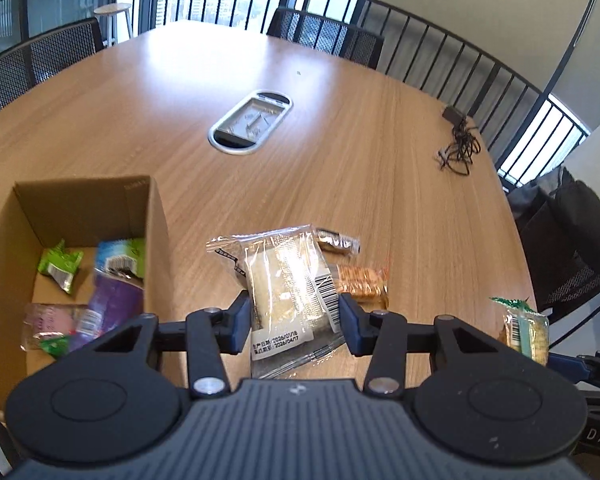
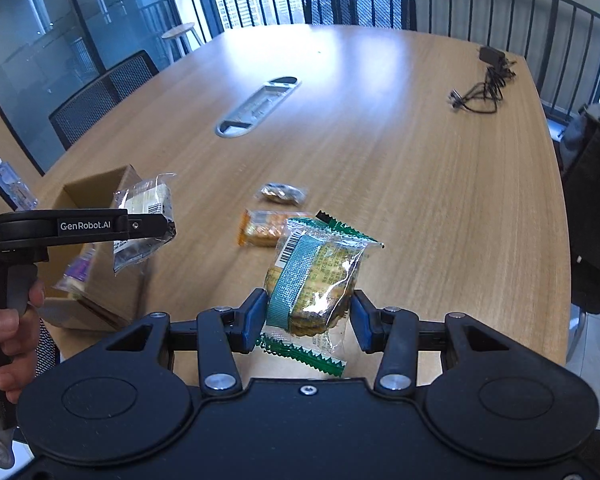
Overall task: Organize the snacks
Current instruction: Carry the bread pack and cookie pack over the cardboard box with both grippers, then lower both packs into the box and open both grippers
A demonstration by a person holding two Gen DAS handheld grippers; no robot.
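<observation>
My left gripper (image 1: 296,316) is shut on a clear pack of pale cake (image 1: 284,280), held up above the wooden table just right of the open cardboard box (image 1: 156,240). The box holds several snack packs, among them a green one (image 1: 60,264) and a purple one (image 1: 112,300). My right gripper (image 2: 310,312) is shut on a biscuit pack with green zigzag ends (image 2: 316,276), also lifted off the table. An orange biscuit pack (image 2: 260,228) and a small dark pack (image 2: 282,193) lie on the table ahead. The right wrist view shows the left gripper (image 2: 168,228) with its clear pack (image 2: 148,200) beside the box (image 2: 96,188).
A metal cable hatch (image 1: 252,120) sits mid-table and a black cable bundle (image 2: 484,92) lies at the far right edge. Mesh chairs (image 2: 100,100) ring the table; a dark bag (image 2: 592,200) hangs at the right. A hand (image 2: 8,332) grips the left handle, a water bottle (image 2: 12,184) behind it.
</observation>
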